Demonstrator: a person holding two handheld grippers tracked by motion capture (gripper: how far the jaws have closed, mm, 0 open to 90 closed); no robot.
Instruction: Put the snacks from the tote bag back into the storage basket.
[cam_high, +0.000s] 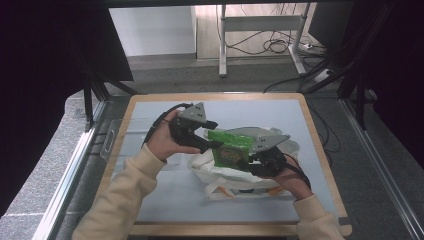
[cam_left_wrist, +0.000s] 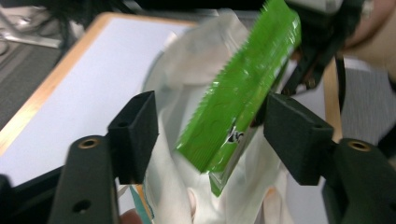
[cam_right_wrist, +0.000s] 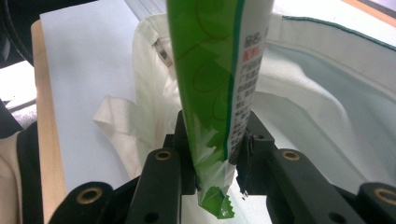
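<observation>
Green foil snack packet (cam_high: 231, 148) held in the air above a white cloth tote bag (cam_high: 220, 172), near the middle of the counter (cam_high: 165, 200).

Right tongs (cam_high: 248, 161): closed on the packet. In the right gripper view the two black jaws pinch the packet's crimped lower end (cam_right_wrist: 212, 186) from both sides, and the packet stands up and away from them, printed text along its white edge.

Left tongs (cam_high: 215, 145): spread, not gripping. In the left gripper view the packet (cam_left_wrist: 243, 88) runs at a slant between the jaws. Its edge lies close against the right-hand pad (cam_left_wrist: 294, 135), contact not certain; the left-hand pad (cam_left_wrist: 135, 133) stands well clear of it. The picture is blurred.

Bag: lies crumpled on the counter's pale blue-grey surface, mouth open towards the packet, its pale lining showing in the right gripper view (cam_right_wrist: 327, 98). A cloth handle strap (cam_right_wrist: 119, 119) lies flat on the counter beside it.

The person's left hand (cam_high: 162, 142) and right hand (cam_high: 290, 175), in cream sleeves, hold the grippers. A clear plastic tray (cam_high: 112, 137) sits at the counter's left edge, well apart from the bag.
</observation>
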